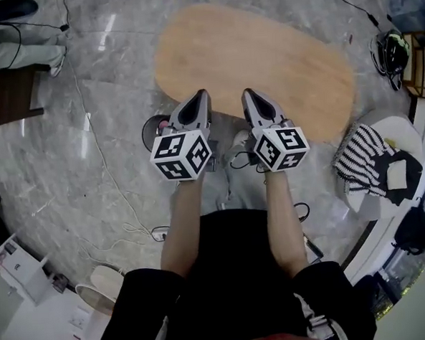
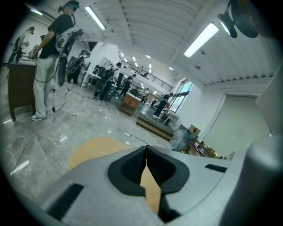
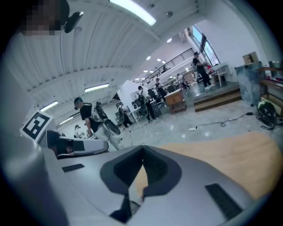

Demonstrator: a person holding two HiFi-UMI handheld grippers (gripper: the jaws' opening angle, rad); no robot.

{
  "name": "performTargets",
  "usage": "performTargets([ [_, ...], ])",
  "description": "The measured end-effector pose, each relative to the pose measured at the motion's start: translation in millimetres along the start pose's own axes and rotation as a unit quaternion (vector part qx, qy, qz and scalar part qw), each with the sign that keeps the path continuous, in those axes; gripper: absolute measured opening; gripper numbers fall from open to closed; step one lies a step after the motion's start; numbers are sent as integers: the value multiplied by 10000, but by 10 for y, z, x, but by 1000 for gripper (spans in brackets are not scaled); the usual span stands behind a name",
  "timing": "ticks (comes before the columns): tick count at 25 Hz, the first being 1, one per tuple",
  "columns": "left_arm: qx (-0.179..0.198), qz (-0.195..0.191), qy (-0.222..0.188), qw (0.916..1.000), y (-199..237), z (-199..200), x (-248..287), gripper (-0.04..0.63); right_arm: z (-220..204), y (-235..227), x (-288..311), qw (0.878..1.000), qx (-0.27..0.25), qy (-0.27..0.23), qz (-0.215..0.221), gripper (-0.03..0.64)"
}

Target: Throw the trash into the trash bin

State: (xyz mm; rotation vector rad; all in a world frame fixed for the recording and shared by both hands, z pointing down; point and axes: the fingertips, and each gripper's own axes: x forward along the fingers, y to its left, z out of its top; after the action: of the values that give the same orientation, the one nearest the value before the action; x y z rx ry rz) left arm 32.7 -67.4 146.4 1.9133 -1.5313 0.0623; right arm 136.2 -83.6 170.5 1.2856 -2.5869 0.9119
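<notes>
My forearms (image 1: 183, 225) reach forward side by side. The left hand-held gripper (image 1: 202, 96) and right hand-held gripper (image 1: 248, 94) are each pressed together on nothing, pointing over the oval wooden counter (image 1: 285, 60). A dark round shape, seemingly the trash bin (image 1: 153, 133), stands on the floor (image 1: 91, 173) beside the left one.

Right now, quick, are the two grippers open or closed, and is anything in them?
The left gripper is closed, with nothing held.
The right gripper is closed, with nothing held.
</notes>
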Motion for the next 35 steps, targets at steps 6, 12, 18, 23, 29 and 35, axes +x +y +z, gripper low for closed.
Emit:
performTargets([
  [6,610,-508,-226,9966,-849,495,171,9,968,-370,-554,9954,33,-882,-380,11],
  [12,1647,-982,-553,9799,-1742,956,238,9,1613,-617,-1040,9877,-67,-1428,-636,11],
  [18,2082,-1332,-1132,9624,-2438,1344,158,9,2316,-597,-1448,9748,-728,-1980,-724,11],
  [23,2083,-1524,-1567,9533,-2753,1565,24,9,2613,-420,-1752,9655,-1219,-2209,-649,11],
  [29,2151,-1565,-1688,9491,-2937,1583,5,9,2731,-431,-1908,9586,-1592,-2220,-804,11],
  [35,2158,-1479,-1738,9494,-2897,1651,41,9,2826,-364,-1844,9537,-1874,-2209,-806,11],
])
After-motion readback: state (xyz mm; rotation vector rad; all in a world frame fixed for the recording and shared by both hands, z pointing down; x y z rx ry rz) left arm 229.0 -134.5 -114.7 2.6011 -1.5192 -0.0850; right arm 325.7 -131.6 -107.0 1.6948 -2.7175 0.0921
